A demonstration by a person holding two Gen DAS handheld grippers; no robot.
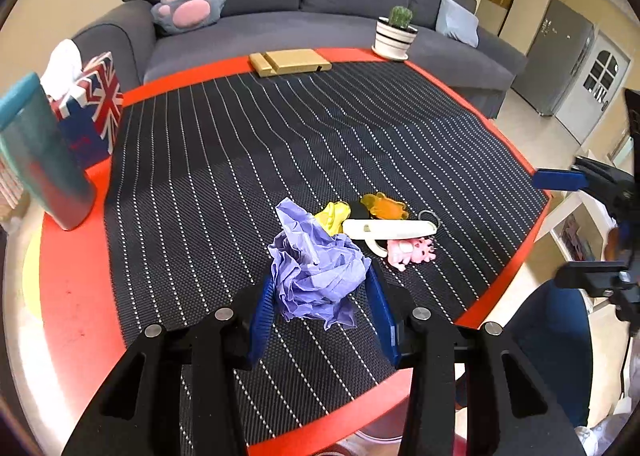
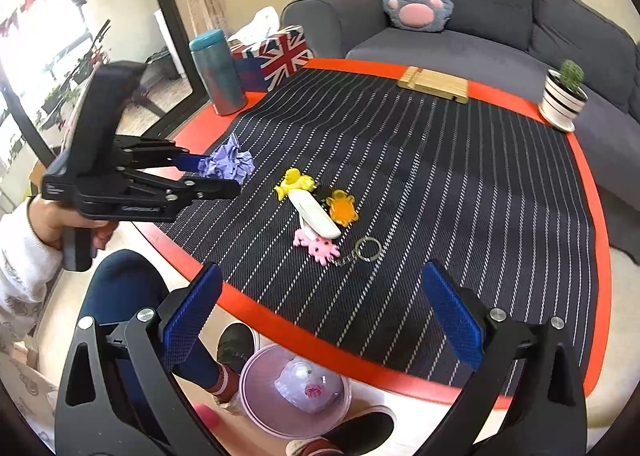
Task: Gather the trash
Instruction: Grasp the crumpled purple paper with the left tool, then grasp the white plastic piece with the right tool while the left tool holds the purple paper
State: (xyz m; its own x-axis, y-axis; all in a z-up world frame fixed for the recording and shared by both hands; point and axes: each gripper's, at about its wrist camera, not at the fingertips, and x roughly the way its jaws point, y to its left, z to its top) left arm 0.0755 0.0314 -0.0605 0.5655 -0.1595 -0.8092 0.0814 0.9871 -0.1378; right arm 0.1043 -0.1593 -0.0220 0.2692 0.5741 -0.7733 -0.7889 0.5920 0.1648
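A crumpled purple paper ball point(image 1: 316, 268) sits between the blue pads of my left gripper point(image 1: 322, 298), which is shut on it just above the striped mat. The right wrist view shows the left gripper point(image 2: 218, 176) holding the paper ball point(image 2: 230, 164) near the table's left edge. My right gripper point(image 2: 320, 320) is open and empty, held over the table's front edge, and shows at the right of the left wrist view point(image 1: 560, 180). A pink bin point(image 2: 294, 390) with a pale bag inside stands on the floor below it.
A keychain cluster point(image 2: 320, 212) with yellow, orange and pink charms and a white tag lies mid-mat. A teal tumbler point(image 2: 218, 72), a Union Jack tissue box point(image 2: 276, 54), a wooden stand point(image 2: 434, 84) and a potted cactus point(image 2: 564, 96) line the red table point(image 2: 320, 340) edges. A grey sofa stands behind.
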